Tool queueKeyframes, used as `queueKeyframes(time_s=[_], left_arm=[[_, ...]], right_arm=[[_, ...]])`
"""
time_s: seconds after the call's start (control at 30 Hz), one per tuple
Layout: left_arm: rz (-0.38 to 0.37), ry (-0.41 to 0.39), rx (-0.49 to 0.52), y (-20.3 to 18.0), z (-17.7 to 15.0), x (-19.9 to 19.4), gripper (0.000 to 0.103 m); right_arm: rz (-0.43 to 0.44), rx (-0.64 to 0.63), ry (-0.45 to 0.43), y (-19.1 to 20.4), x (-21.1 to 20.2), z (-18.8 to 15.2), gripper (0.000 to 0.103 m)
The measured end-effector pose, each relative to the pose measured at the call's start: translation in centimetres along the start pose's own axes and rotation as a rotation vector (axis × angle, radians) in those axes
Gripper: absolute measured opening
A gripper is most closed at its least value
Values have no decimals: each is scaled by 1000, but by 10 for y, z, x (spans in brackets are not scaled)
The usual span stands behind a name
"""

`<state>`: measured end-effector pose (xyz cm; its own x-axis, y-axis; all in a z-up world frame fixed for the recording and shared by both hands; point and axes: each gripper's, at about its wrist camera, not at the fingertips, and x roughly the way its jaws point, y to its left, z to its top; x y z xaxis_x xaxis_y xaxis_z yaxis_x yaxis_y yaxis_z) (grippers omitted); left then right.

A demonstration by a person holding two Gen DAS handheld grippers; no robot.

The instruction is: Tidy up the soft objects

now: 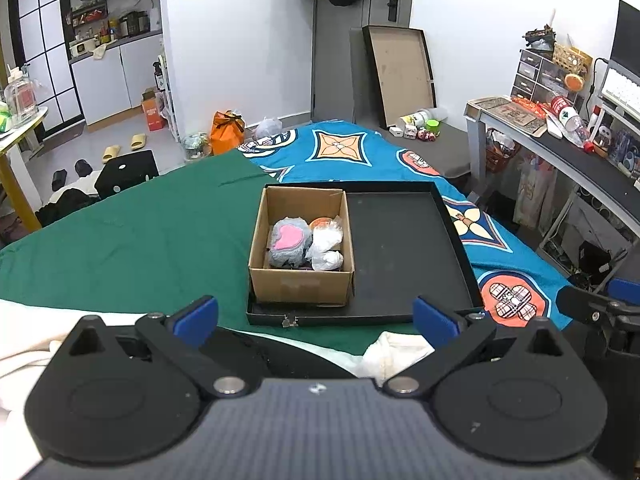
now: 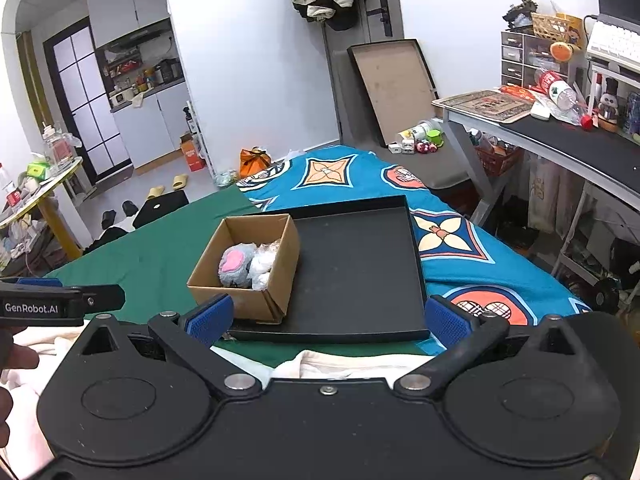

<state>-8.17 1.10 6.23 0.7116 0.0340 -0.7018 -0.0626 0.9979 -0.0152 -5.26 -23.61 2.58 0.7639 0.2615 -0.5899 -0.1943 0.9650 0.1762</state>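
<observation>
A cardboard box (image 1: 300, 284) (image 2: 256, 304) stands in the left part of a shallow black tray (image 1: 404, 248) (image 2: 352, 272) on the bed. Inside the box lie a grey plush toy with a pink heart (image 1: 289, 242) (image 2: 237, 264) and white soft items in clear wrap (image 1: 327, 245) (image 2: 262, 266). My left gripper (image 1: 316, 314) is open, held back from the tray's near edge, nothing between its fingers. My right gripper (image 2: 328, 316) is open too, just short of the tray and empty. The rest of the tray holds nothing.
A green cloth (image 1: 140, 248) and a blue patterned sheet (image 1: 360, 152) cover the bed. White fabric (image 2: 360, 360) lies under both grippers. A desk (image 2: 560, 132) with clutter stands to the right. A large box lid (image 1: 400, 72) leans on the far wall.
</observation>
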Motion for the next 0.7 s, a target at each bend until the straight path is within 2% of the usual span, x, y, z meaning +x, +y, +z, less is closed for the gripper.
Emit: queueKeyframes(time_s=[0.7], left_arm=[[5,10,4,-3,-4,8,103]], right_arm=[[-28,-6,11,-3,4,-3,103]])
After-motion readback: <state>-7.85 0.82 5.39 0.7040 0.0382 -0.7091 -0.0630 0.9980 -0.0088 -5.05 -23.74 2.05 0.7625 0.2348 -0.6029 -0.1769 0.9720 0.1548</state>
